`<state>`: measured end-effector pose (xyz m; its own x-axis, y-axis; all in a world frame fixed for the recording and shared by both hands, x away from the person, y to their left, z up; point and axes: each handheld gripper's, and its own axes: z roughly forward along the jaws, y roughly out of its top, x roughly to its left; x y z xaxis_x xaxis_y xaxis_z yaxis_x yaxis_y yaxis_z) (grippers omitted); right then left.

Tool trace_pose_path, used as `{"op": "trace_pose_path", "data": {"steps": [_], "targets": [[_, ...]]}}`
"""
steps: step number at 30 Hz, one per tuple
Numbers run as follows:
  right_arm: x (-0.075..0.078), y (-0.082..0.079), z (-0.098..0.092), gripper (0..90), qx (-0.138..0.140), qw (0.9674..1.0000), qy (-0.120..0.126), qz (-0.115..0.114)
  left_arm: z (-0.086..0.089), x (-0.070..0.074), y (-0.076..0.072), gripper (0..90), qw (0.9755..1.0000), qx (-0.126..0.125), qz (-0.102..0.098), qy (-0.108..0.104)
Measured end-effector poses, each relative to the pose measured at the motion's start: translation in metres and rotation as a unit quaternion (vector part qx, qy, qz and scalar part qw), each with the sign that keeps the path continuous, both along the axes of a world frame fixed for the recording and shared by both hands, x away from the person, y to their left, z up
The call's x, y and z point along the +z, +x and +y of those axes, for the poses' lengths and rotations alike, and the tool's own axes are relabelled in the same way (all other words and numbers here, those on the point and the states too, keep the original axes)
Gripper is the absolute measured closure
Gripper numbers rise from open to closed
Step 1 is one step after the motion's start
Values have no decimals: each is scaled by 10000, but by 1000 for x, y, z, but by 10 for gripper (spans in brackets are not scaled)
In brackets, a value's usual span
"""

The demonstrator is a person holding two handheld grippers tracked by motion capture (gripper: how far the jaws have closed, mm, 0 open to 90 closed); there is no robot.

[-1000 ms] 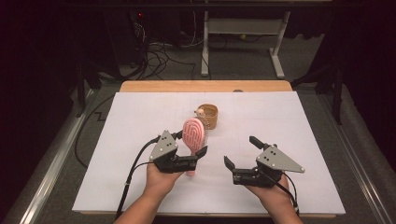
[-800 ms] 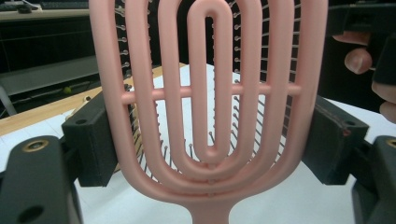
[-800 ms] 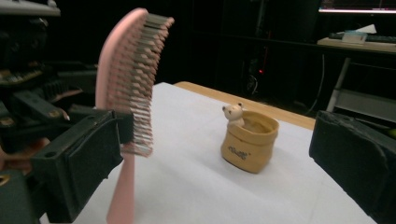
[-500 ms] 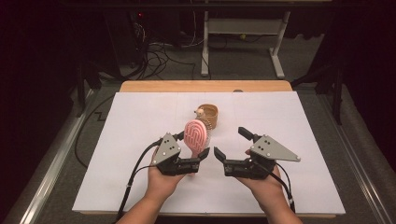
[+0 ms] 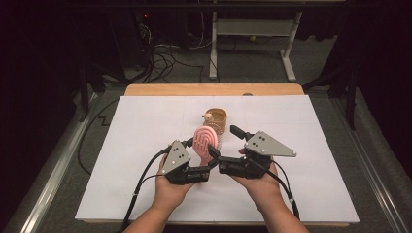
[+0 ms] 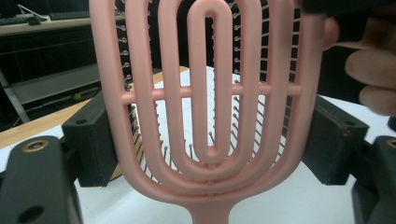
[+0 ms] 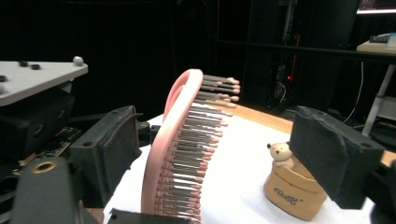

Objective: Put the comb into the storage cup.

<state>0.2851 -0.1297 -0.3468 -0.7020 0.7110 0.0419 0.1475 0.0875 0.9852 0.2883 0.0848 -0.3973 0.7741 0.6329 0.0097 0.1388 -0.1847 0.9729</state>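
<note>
Since the earlier frame, our right gripper point(image 5: 219, 141) has swung in beside the pink hairbrush point(image 5: 206, 141), jaws closing around its head, pads not yet pressing. Our left gripper point(image 5: 210, 168) clamps the handle, above the table's point(image 5: 145, 126) centre. Light, rigid plastic; we grip frame edges, not bristles.

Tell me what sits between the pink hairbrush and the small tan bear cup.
Nothing: in the right gripper view, only bare white table cover lies between the pink hairbrush and the bear cup. The high view shows them close together.
</note>
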Motion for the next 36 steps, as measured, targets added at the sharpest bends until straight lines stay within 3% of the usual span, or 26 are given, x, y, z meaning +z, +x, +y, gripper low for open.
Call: {"op": "trace_pose_path", "data": {"steps": [3, 10, 23, 36], "targets": [[-2, 3, 4, 247, -1, 10000, -5, 57, 0, 0, 0, 193, 10000, 13, -1, 0], [-3, 8, 8, 269, 25, 9996, 52, 287, -1, 0, -1, 193, 10000, 20, -16, 14], [-9, 9, 20, 373, 398, 9978, -66, 524, -3, 0, -3, 193, 10000, 41, -63, 59], [-11, 11, 21, 466, 334, 9973, -51, 649, -3, -2, -4, 193, 9998, 98, -104, 116]]}}
